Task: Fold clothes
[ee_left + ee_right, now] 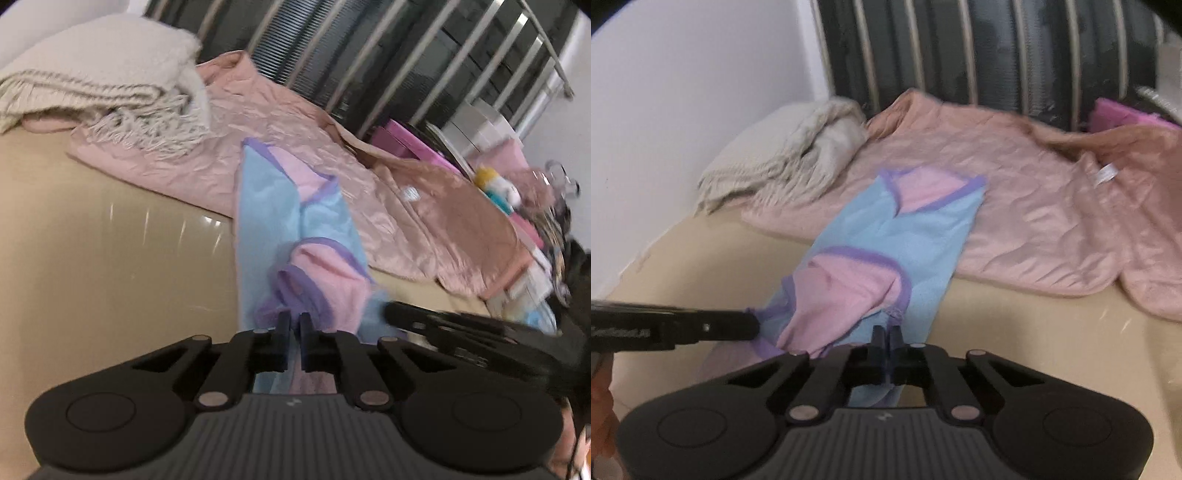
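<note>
A light blue garment (905, 236) with a pink lining and purple trim lies lengthwise on the beige surface (701, 251), its far end resting on a pink quilt. In the left wrist view the same garment (273, 206) runs away from me. My left gripper (294, 318) is shut on the garment's near purple-trimmed edge. My right gripper (887, 334) is shut on the near hem beside it. Each gripper shows in the other's view: the right gripper (391, 312) at the right, the left gripper (753, 325) at the left.
A pink quilt (1034, 206) covers the far part of the surface. A folded cream fringed blanket (783, 155) sits at the far left by the white wall. A dark railing (960, 44) stands behind. Toys and pink boxes (495, 184) lie at the far right.
</note>
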The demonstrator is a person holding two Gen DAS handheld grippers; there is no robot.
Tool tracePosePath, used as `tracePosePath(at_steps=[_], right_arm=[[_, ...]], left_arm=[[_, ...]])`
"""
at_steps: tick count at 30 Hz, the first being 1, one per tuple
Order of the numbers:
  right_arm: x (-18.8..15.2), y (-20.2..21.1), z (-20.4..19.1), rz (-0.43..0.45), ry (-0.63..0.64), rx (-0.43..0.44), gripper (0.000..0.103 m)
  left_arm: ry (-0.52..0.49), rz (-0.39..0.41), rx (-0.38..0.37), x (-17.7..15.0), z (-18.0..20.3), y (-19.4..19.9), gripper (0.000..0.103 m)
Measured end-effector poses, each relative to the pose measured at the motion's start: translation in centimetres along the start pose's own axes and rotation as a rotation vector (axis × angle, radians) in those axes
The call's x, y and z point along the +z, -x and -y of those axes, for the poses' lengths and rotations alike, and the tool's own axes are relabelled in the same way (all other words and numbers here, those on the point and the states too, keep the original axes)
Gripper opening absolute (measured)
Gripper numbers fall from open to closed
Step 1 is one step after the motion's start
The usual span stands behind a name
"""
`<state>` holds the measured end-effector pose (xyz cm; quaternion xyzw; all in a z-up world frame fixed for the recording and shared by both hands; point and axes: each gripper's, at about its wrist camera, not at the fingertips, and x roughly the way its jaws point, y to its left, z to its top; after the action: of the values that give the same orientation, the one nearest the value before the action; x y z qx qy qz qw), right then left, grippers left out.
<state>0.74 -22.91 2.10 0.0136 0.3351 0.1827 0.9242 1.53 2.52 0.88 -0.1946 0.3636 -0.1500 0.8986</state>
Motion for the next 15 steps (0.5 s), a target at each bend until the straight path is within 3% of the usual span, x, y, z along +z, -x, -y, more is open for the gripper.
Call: tracePosePath(at_steps=[2,5,7,8,9,12,14,15], right_arm=[[0.0,0.3,0.2,0.019,-0.013,-0.040,0.001],[-0.4,0.0,0.2,0.011,0.000,-0.069,0.003],[-0.6,0.5,0.2,0.017,-0.008,-0.073,0.011],[-0.8,1.4,0.1,0.029,0.002,-0.068,0.020],[-1.1,2.4,0.0,0.045,0.017,-0.059,0.026],[-2.3,5.3,-0.5,0.053,0.046,0.023,0.026],[-3.1,6.0,-0.7,0.038,0.035,0.048,0.025],[-3.5,6.3,-0.8,0.031,0.028,0.055,0.024]], left_arm=[[0.017,-0.032,0.005,0.1,-0.3,-1.0,0.007],[0.017,-0.045,0.004,0.1,-0.3,-1.0,0.020],[0.008,-0.040,0.007,0.0,-0.2,0.2,0.062],[0.001,-0.021,0.012,-0.2,-0.2,1.2,0.067],[-0.025,0.002,0.013,-0.7,-0.3,2.6,0.068],[-0.126,0.004,-0.015,-2.3,0.4,5.0,0.066],[-0.176,-0.017,-0.015,-3.2,1.3,4.6,0.056],[-0.180,-0.028,0.008,-3.5,1.4,4.0,0.037]])
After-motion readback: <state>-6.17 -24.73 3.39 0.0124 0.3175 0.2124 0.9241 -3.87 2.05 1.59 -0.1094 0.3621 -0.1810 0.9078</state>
